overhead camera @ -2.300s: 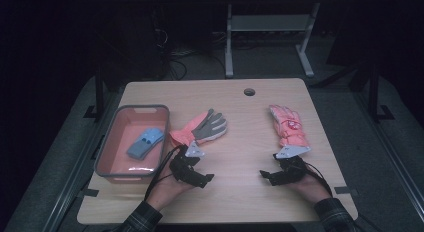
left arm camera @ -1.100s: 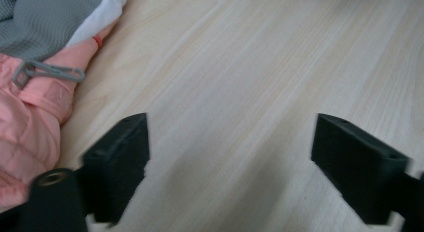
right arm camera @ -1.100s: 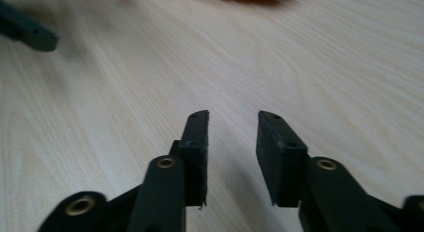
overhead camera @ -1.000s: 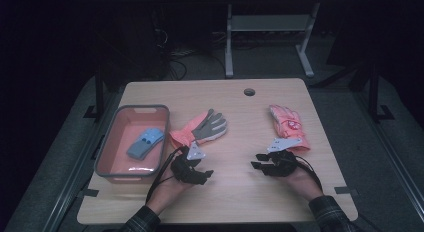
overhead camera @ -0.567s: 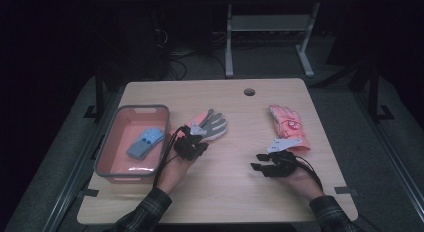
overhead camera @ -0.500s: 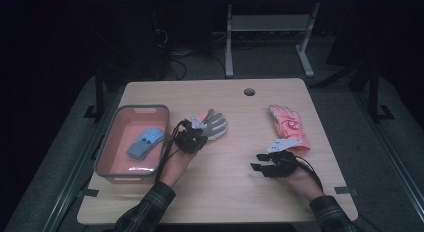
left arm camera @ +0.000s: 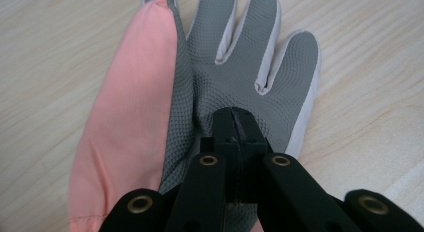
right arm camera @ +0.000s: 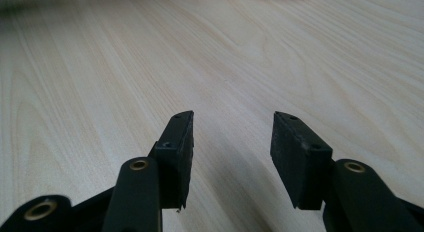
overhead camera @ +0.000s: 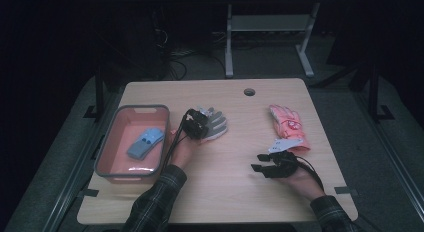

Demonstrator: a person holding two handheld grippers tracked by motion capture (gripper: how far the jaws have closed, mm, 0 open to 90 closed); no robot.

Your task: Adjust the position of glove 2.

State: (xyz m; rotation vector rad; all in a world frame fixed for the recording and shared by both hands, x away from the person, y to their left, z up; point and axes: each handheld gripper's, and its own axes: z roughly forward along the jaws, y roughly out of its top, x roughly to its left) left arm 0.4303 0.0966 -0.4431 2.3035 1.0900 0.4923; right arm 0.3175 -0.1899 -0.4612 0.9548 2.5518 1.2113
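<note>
Since the earlier frames the left hand has reached forward from the near part of the table (overhead camera: 220, 192) to the grey-palmed glove (overhead camera: 216, 125); the right hand has barely shifted. At the left, a pink bin (overhead camera: 116, 152) holds a blue folded item (overhead camera: 145, 142). Just right of it, the left gripper (overhead camera: 194, 126) sits on the grey-palmed glove, jaws pressed together on the palm fabric below the fingers, a peach cuff fold beside them. Farther right, the right gripper (overhead camera: 259, 162) rests low over bare wood, jaws parted and holding nothing, with the pink glove (overhead camera: 287, 126) lying just beyond it.
</note>
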